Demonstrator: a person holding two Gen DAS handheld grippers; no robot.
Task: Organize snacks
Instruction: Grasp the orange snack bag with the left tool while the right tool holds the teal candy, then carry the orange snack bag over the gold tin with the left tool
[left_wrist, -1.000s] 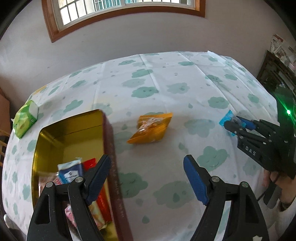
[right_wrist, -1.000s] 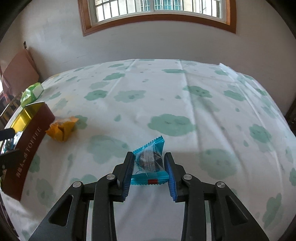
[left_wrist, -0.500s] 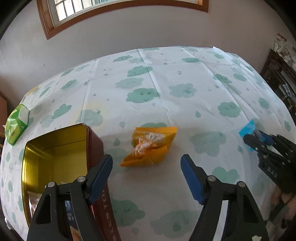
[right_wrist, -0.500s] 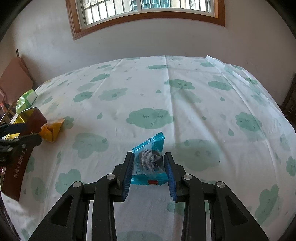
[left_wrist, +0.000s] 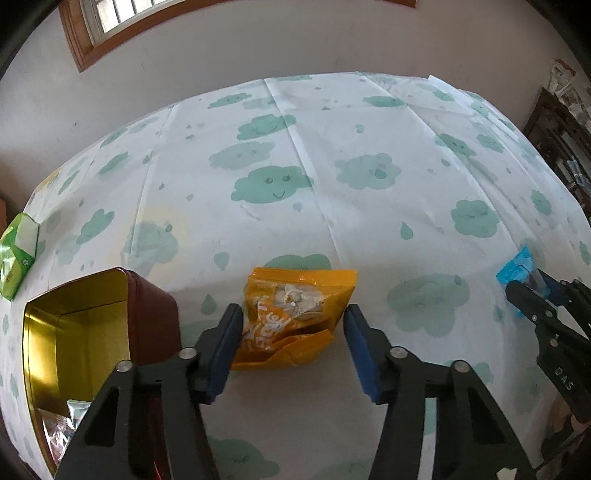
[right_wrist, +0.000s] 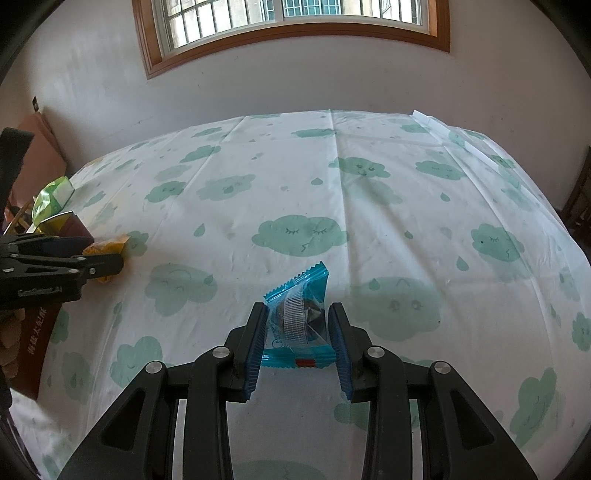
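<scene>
An orange snack bag (left_wrist: 291, 314) lies on the cloud-print tablecloth. My left gripper (left_wrist: 293, 350) is open, its blue pads on either side of the bag's near end. A brown tin with a gold inside (left_wrist: 85, 332) stands just left of it and holds several snack packets (left_wrist: 59, 424). My right gripper (right_wrist: 297, 343) is shut on a blue snack packet (right_wrist: 299, 314) and holds it above the cloth. In the left wrist view the right gripper (left_wrist: 532, 291) and blue packet (left_wrist: 517, 269) are at the far right. The right wrist view shows the left gripper (right_wrist: 99, 264), orange bag (right_wrist: 107, 245) and tin (right_wrist: 37, 332) at the left.
A green packet (left_wrist: 18, 254) lies at the table's left edge, beyond the tin; it also shows in the right wrist view (right_wrist: 51, 199). A wall with a window is behind the table. Dark furniture (left_wrist: 565, 140) stands at the right.
My left gripper has moved forward and right from over the tin to the orange bag, now between its pads. My right gripper still holds the blue packet and has lifted a little.
</scene>
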